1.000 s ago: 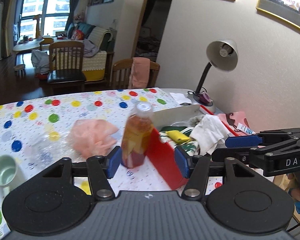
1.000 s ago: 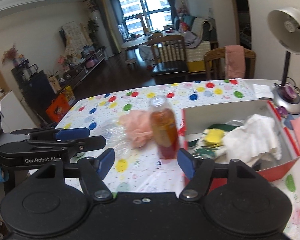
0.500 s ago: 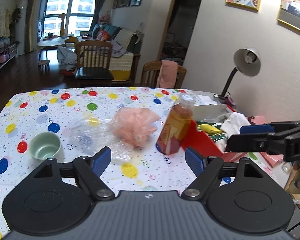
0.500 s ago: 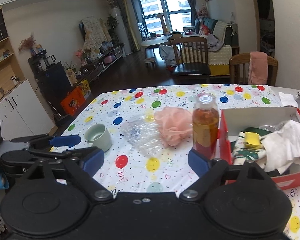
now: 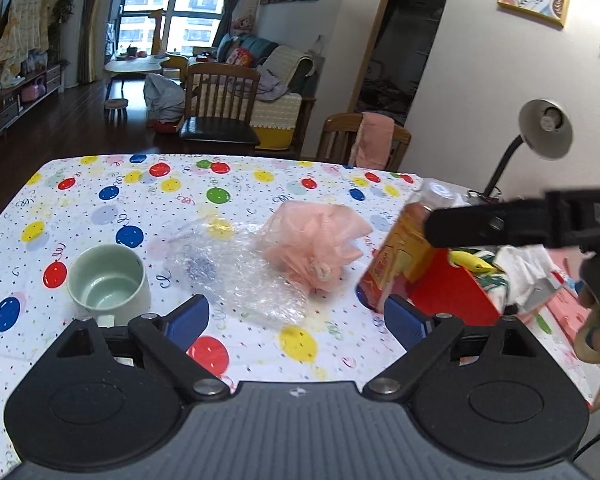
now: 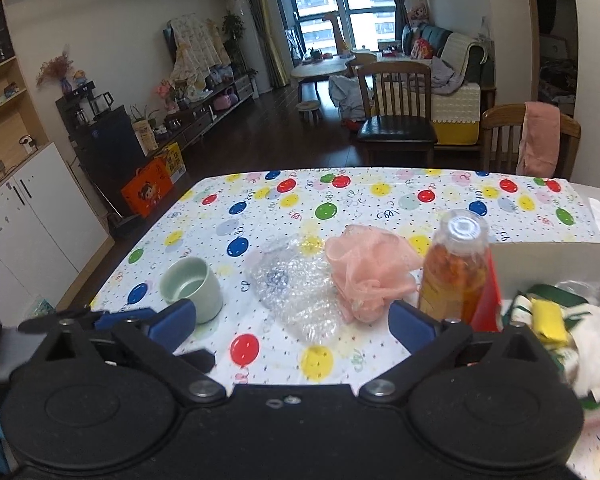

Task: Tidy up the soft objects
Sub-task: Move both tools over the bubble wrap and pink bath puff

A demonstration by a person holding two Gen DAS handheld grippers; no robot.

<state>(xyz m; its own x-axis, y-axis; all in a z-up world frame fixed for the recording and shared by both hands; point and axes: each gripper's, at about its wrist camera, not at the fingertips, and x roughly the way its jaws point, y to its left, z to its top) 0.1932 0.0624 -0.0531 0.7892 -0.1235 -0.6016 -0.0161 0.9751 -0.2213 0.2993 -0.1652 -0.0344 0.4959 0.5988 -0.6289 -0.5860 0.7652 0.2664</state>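
A pink mesh bath sponge (image 5: 319,244) lies mid-table beside a crumpled sheet of clear bubble wrap (image 5: 236,272); both also show in the right wrist view, the sponge (image 6: 369,268) and the wrap (image 6: 296,292). A red box (image 5: 451,296) at the right holds cloths and a yellow item (image 6: 547,320). My left gripper (image 5: 296,320) is open and empty, above the near table edge. My right gripper (image 6: 292,322) is open and empty, also short of the wrap; its body crosses the left wrist view (image 5: 519,224).
An orange drink bottle (image 6: 455,272) stands against the red box. A pale green cup (image 5: 108,284) sits at the left. A desk lamp (image 5: 539,136) stands at the far right. Wooden chairs stand beyond the table's far edge.
Both grippers have pulled back and swung left, away from the bottle. The cup and bubble wrap have come into view. Both jaws have opened wider.
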